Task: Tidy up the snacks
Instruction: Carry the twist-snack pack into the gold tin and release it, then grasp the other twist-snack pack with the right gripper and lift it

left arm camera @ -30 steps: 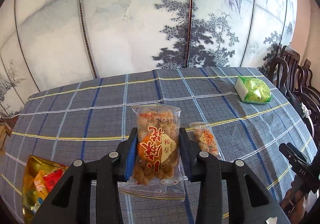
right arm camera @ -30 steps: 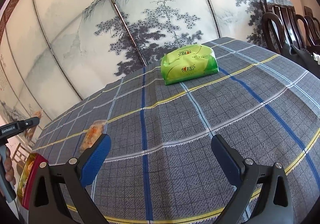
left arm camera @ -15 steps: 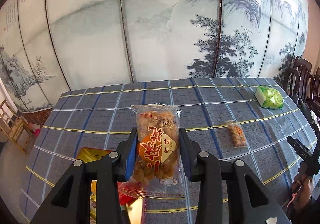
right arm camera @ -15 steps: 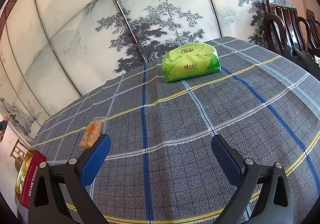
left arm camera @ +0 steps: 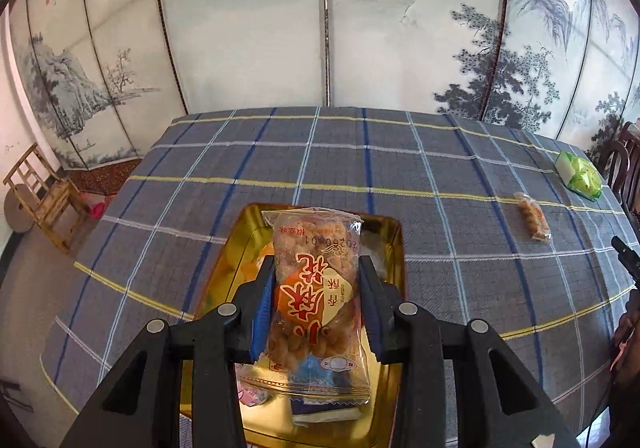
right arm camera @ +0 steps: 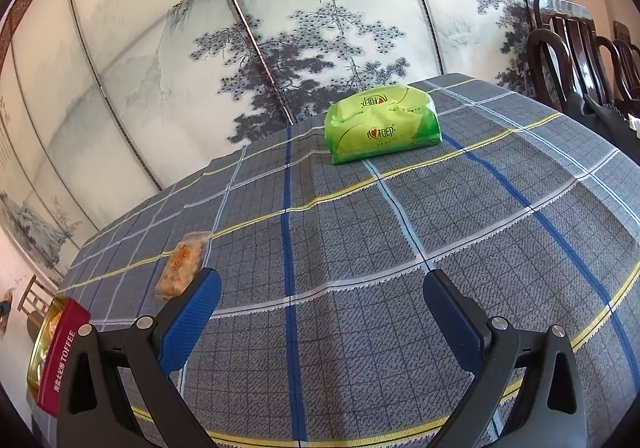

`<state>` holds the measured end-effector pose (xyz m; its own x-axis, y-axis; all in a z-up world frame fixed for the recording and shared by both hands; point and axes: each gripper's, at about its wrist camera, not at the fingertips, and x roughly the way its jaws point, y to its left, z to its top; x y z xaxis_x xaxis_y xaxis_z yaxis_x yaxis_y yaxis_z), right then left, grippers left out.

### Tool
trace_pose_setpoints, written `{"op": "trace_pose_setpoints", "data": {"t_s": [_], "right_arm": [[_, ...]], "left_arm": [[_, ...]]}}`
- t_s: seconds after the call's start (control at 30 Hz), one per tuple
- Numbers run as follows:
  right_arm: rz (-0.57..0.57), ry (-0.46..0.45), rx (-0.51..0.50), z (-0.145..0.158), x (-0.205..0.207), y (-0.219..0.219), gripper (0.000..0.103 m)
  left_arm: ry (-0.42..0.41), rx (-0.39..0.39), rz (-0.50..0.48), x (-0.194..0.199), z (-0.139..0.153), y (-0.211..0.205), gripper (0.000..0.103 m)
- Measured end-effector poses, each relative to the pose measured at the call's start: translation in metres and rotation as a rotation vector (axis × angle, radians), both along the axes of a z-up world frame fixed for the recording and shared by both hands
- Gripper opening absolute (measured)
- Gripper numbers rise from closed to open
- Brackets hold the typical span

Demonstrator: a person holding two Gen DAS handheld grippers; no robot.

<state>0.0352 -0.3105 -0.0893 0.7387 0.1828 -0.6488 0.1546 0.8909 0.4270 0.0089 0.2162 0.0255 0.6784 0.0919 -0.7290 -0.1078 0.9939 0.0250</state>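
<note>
Snack packet held directly above the tin

The left gripper (left arm camera: 316, 304) pinches the snack packet (left arm camera: 316, 288) by its sides, long axis pointing forward, over the gold tin (left arm camera: 394, 244); the right gripper (right arm camera: 320, 312) gapes empty, the loose packet (right arm camera: 182, 268) lying just beyond its left jaw.

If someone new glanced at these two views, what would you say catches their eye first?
Most striking is the clear snack packet with red characters, clamped in the left tool directly above the open gold tin that already holds sweets. Next comes the bright green tissue pack at the far side of the plaid tablecloth, beyond the open, empty right tool. One small snack packet lies alone on the cloth.
</note>
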Motion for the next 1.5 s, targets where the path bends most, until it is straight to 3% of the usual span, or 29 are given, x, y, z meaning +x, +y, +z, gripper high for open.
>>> {"op": "trace_pose_setpoints", "data": {"t_s": [0.43, 0.73, 0.83, 0.87, 1.0, 1.1, 1.3, 1.5], "right_arm": [[0.002, 0.021, -0.032, -0.001, 0.003, 0.0, 0.103], [0.024, 0.039, -0.1, 0.001, 0.006, 0.011, 0.103], [0.042, 0.034, -0.131, 0.003, 0.006, 0.017, 0.103], [0.05, 0.027, -0.14, 0.005, 0.006, 0.02, 0.103], [0.097, 0.05, -0.225, 0.009, 0.009, 0.042, 0.103], [0.163, 0.046, -0.248, 0.019, 0.018, 0.069, 0.103], [0.305, 0.107, -0.216, 0.015, 0.073, 0.14, 0.103], [0.306, 0.179, -0.213, -0.006, 0.122, 0.177, 0.102]], "left_arm": [[0.104, -0.049, 0.122, 0.018, -0.06, 0.056, 0.035], [0.115, -0.094, 0.117, 0.018, -0.079, 0.063, 0.035], [0.096, -0.105, 0.104, 0.012, -0.078, 0.063, 0.045], [0.072, -0.127, 0.087, 0.006, -0.074, 0.064, 0.054], [-0.07, -0.127, 0.071, -0.035, -0.043, 0.062, 0.072], [-0.216, -0.161, 0.053, -0.081, -0.02, 0.061, 0.095], [-0.257, -0.2, -0.005, -0.146, -0.026, 0.042, 0.097], [-0.22, -0.237, -0.041, -0.195, -0.053, 0.024, 0.097]]}}
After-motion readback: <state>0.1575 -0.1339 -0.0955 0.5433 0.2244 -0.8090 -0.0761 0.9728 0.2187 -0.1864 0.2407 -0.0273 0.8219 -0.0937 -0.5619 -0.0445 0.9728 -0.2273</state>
